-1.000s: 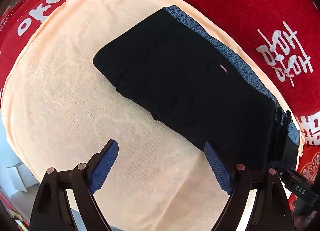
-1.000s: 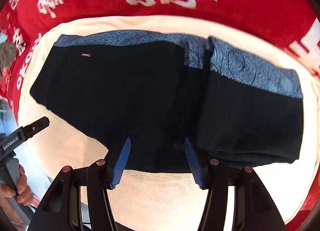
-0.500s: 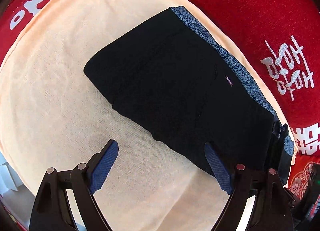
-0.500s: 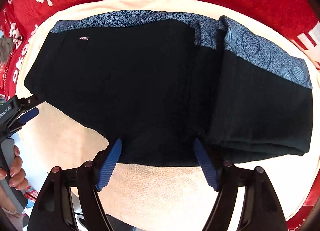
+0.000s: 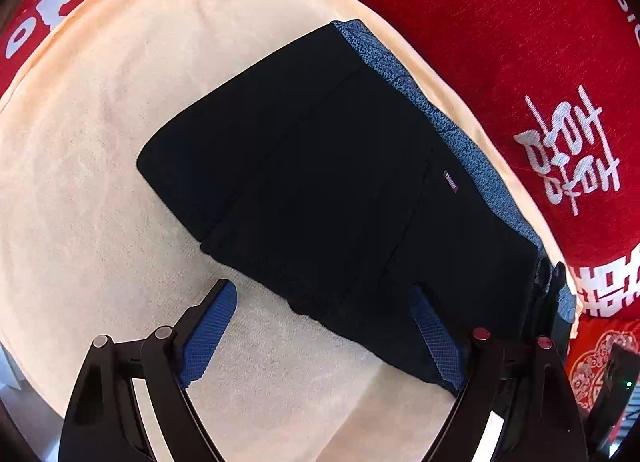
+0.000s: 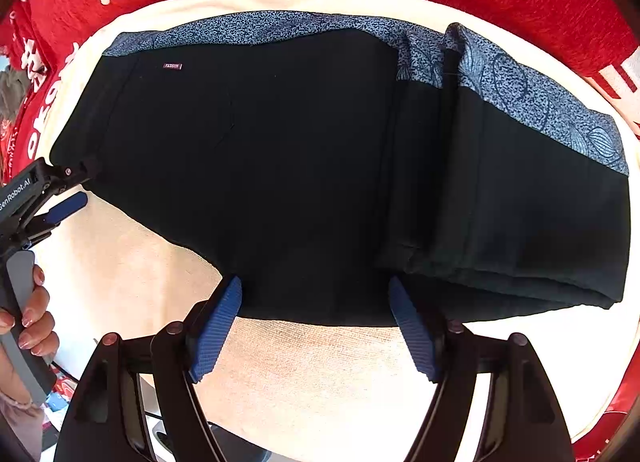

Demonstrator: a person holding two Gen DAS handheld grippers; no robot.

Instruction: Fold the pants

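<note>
Black pants (image 6: 280, 165) with a blue patterned waistband (image 6: 280, 27) lie flat on a cream towel (image 6: 320, 374). Their right part is folded into a thick stack (image 6: 520, 221). My right gripper (image 6: 315, 288) points straight down, open, its blue pads straddling the near edge of the pants without pinching it. In the left wrist view the same pants (image 5: 320, 181) lie slantwise. My left gripper (image 5: 322, 294) is open just above their near corner, its right pad over black cloth and its left pad over towel. The left gripper (image 6: 82, 183) also shows at the pants' left end.
The towel (image 5: 100, 181) covers a red blanket with white characters (image 5: 520, 41) that rings it at the back and sides. A person's hand (image 6: 28, 326) holds the left gripper's grey handle. Beyond the towel's near left edge there is clutter on the floor.
My right gripper's jaws have spread wider. Both grippers have come lower and closer to the pants, and the left one now reaches over their near corner.
</note>
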